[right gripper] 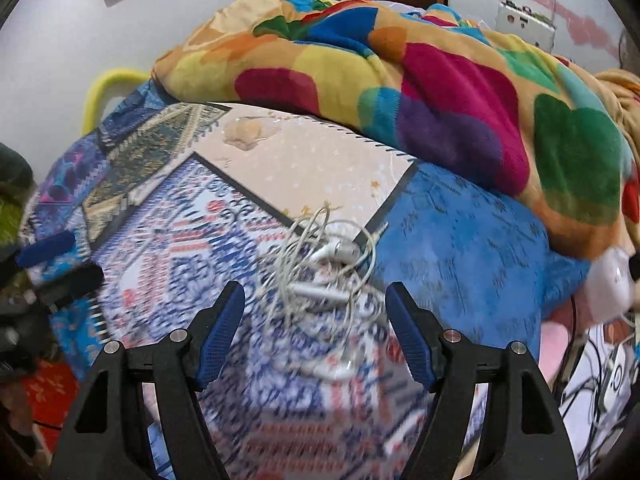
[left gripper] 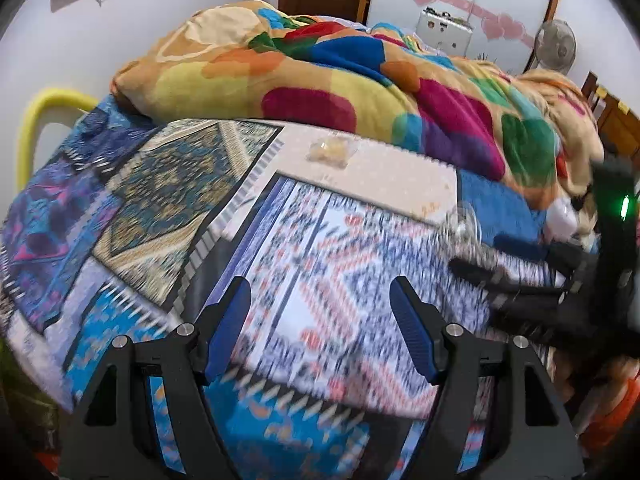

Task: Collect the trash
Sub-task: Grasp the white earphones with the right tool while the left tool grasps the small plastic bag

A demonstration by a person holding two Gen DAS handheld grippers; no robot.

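Observation:
A crumpled clear plastic wrapper (left gripper: 331,151) lies on the beige panel of the patterned bedsheet (left gripper: 168,184), far ahead of my left gripper (left gripper: 320,292), which is open and empty above the sheet. The wrapper also shows in the right wrist view (right gripper: 250,132). My right gripper (right gripper: 316,296) is open and empty, its fingers straddling a tangle of white wired earphones (right gripper: 324,276) on the sheet. The right gripper appears blurred at the right edge of the left wrist view (left gripper: 520,276).
A colourful fleece blanket (left gripper: 360,80) is heaped across the back of the bed. A yellow bed rail (left gripper: 36,120) stands at the left. A white charger (right gripper: 608,280) and cables (right gripper: 600,364) lie at the right. A fan (left gripper: 556,48) stands far right.

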